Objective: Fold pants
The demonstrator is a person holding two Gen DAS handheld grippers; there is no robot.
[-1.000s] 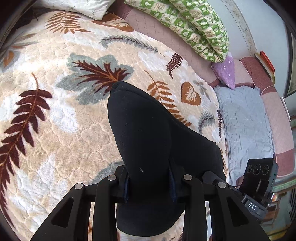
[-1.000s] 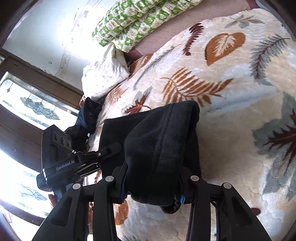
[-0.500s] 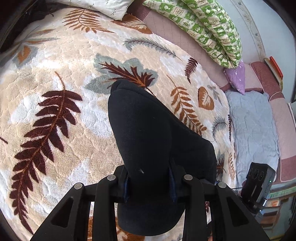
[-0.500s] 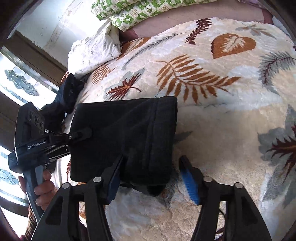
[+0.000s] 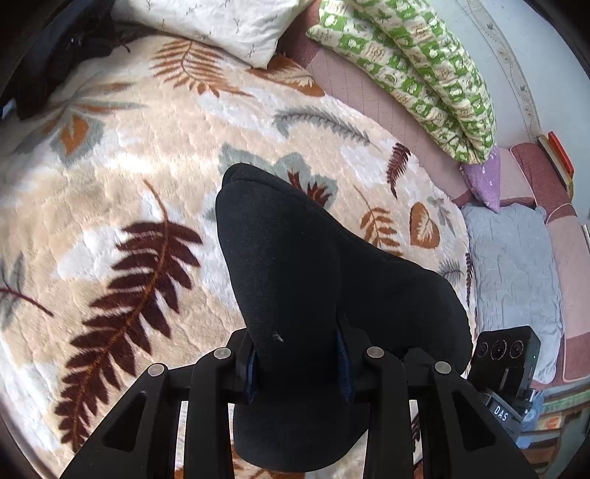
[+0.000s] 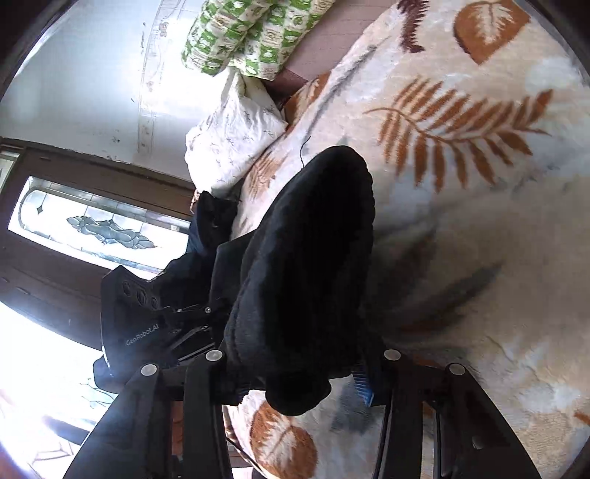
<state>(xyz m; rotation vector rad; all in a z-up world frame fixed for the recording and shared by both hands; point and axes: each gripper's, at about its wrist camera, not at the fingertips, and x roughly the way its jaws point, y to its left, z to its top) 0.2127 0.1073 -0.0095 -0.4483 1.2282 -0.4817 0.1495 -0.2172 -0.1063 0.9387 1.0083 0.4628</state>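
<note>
Clamping the black pants (image 5: 295,280), both tongs (image 5: 297,363) (image 6: 304,376) pinch bunched fabric.

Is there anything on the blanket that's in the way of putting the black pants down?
Nothing visible. Both hand-held grippers, left and right, grip the pants, and the leaf blanket beyond them looks bare. The white pillow and green quilt lie off at the far edge.

Both grippers are matte black: the left gripper (image 5: 298,364) and right gripper (image 6: 300,376) have angular linkage arms with silver round pivot screws and blue finger pads (image 6: 363,383).
</note>
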